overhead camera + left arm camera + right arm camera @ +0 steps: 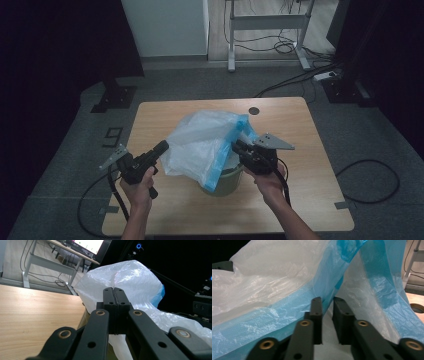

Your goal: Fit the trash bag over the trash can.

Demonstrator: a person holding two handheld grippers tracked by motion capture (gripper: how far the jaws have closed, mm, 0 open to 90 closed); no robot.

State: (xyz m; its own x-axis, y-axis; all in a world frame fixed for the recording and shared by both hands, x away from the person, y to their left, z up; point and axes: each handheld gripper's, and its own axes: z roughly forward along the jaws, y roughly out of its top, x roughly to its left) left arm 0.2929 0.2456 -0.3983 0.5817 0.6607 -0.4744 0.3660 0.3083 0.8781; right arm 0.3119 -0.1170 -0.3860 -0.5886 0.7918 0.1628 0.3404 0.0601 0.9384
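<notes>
Bin-lining step, by the look of it: plastic bag (202,145) is draped over the green bin (227,182) mid-table.

Left gripper (161,148) is pressed closed beside the bag (pinching nothing visible); right gripper (239,146) is narrowly parted around the blue hem (287,315), which probably needs clamping and pulling down next.

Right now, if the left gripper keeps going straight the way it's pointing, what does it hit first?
Most likely the white plastic bag. The left gripper, jaws shut, points right at its bulging side, though the gap between them is hard to judge.
</notes>
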